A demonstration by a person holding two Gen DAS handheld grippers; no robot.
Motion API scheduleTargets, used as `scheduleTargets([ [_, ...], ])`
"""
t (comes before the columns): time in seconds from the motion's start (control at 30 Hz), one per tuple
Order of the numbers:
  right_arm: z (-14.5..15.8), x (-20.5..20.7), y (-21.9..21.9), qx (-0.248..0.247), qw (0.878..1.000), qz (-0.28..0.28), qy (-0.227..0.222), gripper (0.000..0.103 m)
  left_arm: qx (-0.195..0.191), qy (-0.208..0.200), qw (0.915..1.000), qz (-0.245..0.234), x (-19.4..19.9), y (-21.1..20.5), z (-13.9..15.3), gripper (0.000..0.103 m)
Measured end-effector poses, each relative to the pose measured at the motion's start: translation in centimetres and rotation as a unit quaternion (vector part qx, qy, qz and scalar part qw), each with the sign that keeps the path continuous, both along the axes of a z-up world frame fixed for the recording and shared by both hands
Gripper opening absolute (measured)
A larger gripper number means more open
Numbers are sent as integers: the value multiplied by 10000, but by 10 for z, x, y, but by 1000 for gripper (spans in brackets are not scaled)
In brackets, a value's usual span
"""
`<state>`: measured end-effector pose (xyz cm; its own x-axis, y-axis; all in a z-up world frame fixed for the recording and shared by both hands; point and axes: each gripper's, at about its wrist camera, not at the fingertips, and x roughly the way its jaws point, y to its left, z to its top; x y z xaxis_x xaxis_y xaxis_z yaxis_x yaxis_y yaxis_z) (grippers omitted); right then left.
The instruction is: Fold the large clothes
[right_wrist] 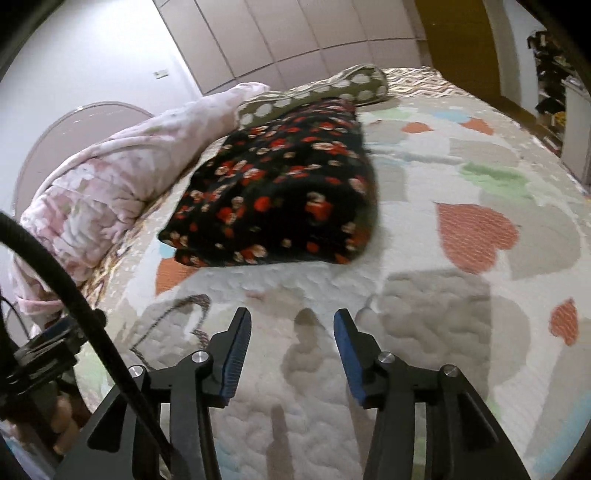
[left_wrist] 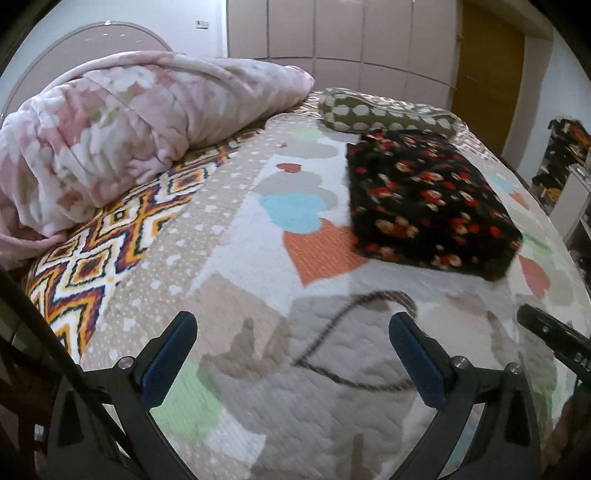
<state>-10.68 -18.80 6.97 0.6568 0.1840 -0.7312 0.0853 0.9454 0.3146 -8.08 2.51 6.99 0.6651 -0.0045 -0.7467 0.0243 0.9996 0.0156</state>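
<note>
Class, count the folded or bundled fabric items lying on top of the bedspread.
3: a black flowered garment mid-bed, a spotted green bundle just behind it, and a pink blanket heaped on the left. More may be hidden.

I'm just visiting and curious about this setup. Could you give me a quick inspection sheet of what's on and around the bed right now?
Surface: bed with heart-patterned quilt, mostly bare near the tools.
Job's things: black flowered garment, folded into a block, lying flat.
Clutter: bunched pink blanket; green spotted pillow touching the garment's far edge; zigzag cloth under the blanket.
Grippers: left gripper and right gripper both have jaws apart, holding nothing.
Cables: black cable beside the right tool.
Surroundings: wardrobe doors, cluttered shelf.
</note>
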Motion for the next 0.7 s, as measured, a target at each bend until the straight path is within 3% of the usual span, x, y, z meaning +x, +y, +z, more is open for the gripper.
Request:
scheduleTargets([
  [0.27, -2, -19, -9, -503, 9986, -176, 44, 57, 130, 270, 9994, -151, -11, -25, -5, 103],
  [0.7, -6, -22, -10, -618, 9978, -227, 121, 63, 96, 477, 9985, -245, -13, -35, -15, 103],
])
